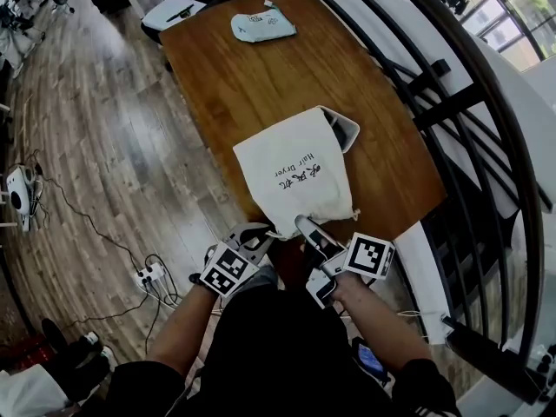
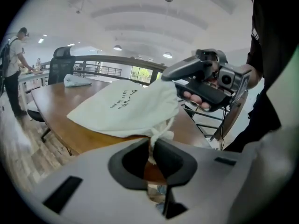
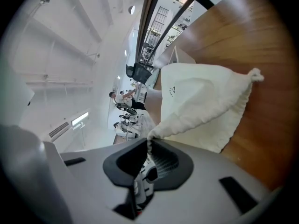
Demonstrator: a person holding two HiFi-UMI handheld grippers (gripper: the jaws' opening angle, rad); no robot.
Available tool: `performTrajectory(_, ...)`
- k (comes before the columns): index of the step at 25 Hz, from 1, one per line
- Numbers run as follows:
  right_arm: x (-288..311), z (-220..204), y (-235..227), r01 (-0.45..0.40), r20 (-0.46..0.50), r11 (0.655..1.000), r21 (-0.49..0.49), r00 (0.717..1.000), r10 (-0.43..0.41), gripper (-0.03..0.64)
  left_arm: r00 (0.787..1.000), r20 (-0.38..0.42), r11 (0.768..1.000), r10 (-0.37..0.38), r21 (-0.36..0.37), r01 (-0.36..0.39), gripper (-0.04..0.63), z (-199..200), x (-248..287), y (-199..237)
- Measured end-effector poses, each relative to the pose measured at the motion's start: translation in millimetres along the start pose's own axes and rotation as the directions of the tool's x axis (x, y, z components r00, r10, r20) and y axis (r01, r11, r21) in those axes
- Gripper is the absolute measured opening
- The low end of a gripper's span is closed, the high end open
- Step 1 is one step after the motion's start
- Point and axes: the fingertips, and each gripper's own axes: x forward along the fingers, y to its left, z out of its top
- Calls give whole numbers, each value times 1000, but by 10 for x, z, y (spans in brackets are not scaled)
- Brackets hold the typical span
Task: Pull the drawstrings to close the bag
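Wooden table [image 1: 261, 68] on plank floor [image 1: 95, 146] (railing [image 1: 473, 102] beside) bears drawstring bag [image 1: 291, 176]

Head view looks steeply down on the brown wooden counter [image 1: 261, 76] and a cream cloth drawstring bag [image 1: 295, 176]. Each gripper view sits low behind its jaws, very near — all three share that bag.

The left gripper [image 1: 262, 232] and right gripper [image 1: 303, 225] have grey shells, black-lined jaws and white cubes bearing black square markers; the person's clothing is black.
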Motion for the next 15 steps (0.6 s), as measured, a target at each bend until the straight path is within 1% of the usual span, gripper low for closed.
performTrajectory(1,-25,-16,-11,-7,-15,1000,-20,1000,7,31,1000,0,1000,2,4,-2,39,15,-22,16)
performTrajectory(3,-93,-71,-37,-28,-60,998,-61,998,24,99,1000,0,1000,9,11,-9,38,44,-77,50)
performTrajectory(4,-137,-88,-58,-35,-80,996,-85,996,28,122,1000,1,1000,14,15,-14,38,67,-104,78)
performTrajectory(7,-328,-35,-183,-18,-112,981,-195,994,-4,123,999,4,999,32,27,-32,38,154,-147,173)
performTrajectory(9,-478,53,-322,27,-114,952,-305,991,-64,127,999,5,999,44,26,-45,38,176,-160,229)
performTrajectory(10,-548,107,-407,62,-109,922,-381,988,-112,127,999,3,999,50,23,-50,38,175,-168,253)
performTrajectory(11,-614,167,-499,105,-99,874,-475,980,-171,129,999,1,998,54,21,-54,38,170,-177,274)
performTrajectory(12,-674,231,-596,149,-83,803,-577,967,-240,138,998,-3,998,57,20,-57,38,164,-185,290)
performTrajectory(14,-768,363,-780,215,-38,624,-751,930,-366,155,998,-7,998,63,16,-62,38,163,-195,316)
performTrajectory(15,-797,421,-853,229,-17,547,-805,913,-408,163,998,-7,998,65,12,-65,38,166,-200,326)
